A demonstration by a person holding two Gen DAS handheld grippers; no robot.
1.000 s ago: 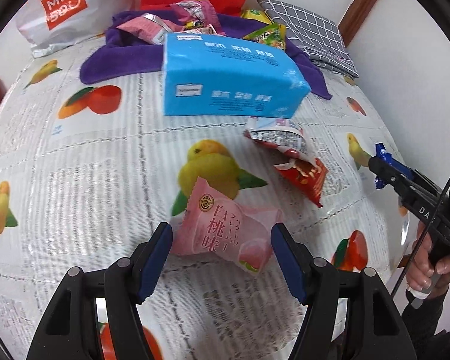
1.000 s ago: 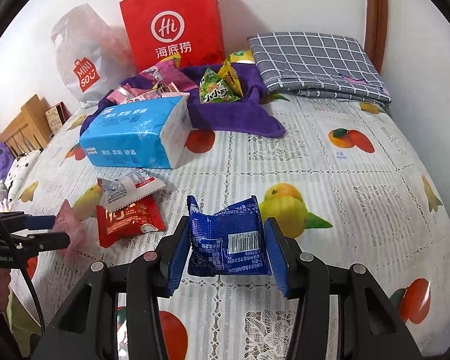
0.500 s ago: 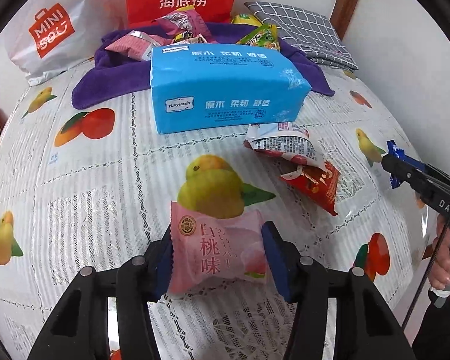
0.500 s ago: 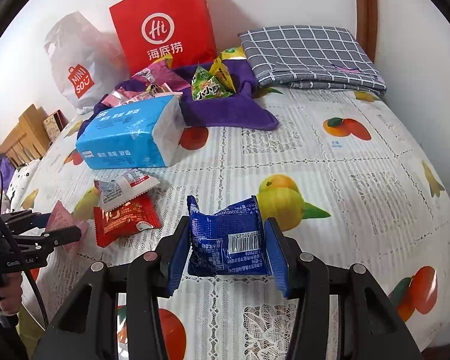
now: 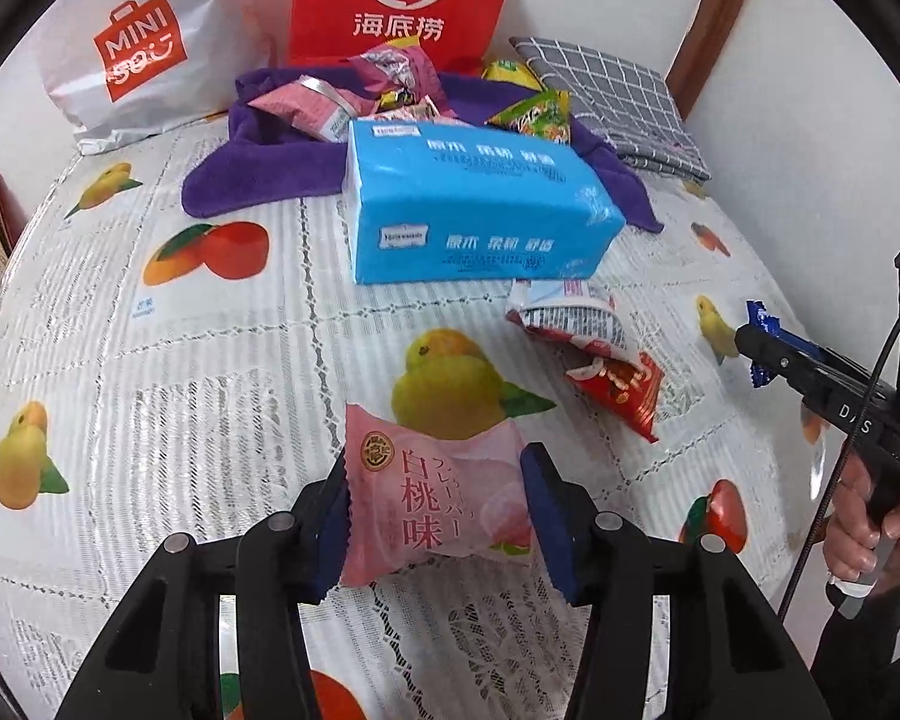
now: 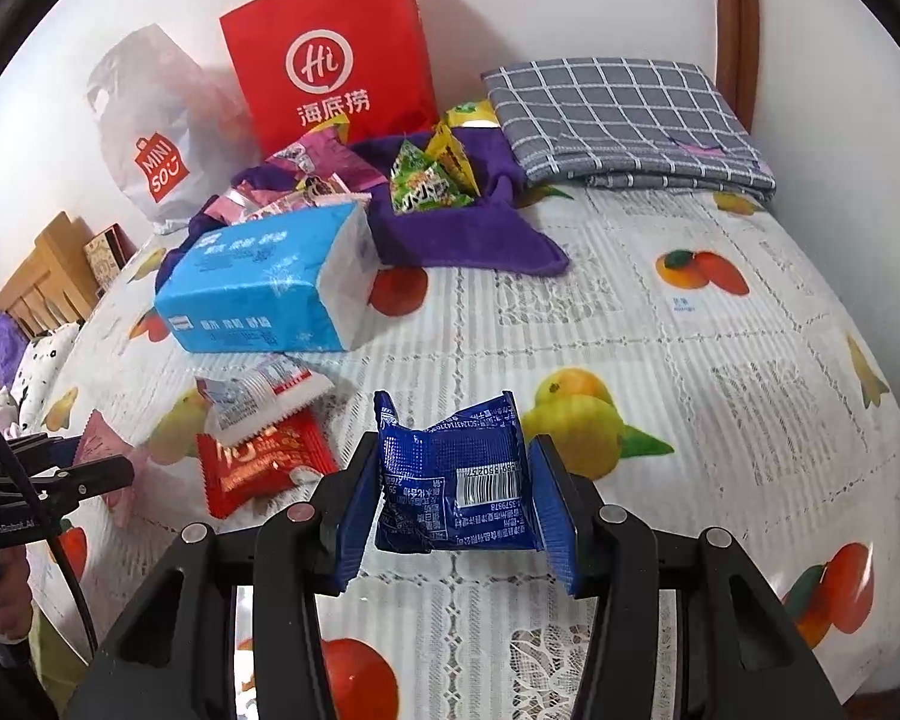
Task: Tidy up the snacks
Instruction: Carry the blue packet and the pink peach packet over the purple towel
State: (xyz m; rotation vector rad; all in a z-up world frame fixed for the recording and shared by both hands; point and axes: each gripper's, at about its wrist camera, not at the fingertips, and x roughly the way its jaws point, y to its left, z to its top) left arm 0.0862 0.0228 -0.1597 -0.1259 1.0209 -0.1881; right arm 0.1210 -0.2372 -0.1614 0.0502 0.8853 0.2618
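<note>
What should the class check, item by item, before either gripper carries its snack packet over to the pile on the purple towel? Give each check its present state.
1. Left gripper grips the pink packet: ok; its jaws have just been closing and now press both sides.
2. Right gripper grips the blue packet: ok, pinched and crumpled between the pads.
3. Pink packet is lifted clear of the tablecloth: cannot tell.
4. Straight path to the purple towel: not ok, the blue tissue pack lies in front of it.
5. Loose snacks remaining: not ok, the red packet and the white-and-red packet lie on the cloth.
</note>
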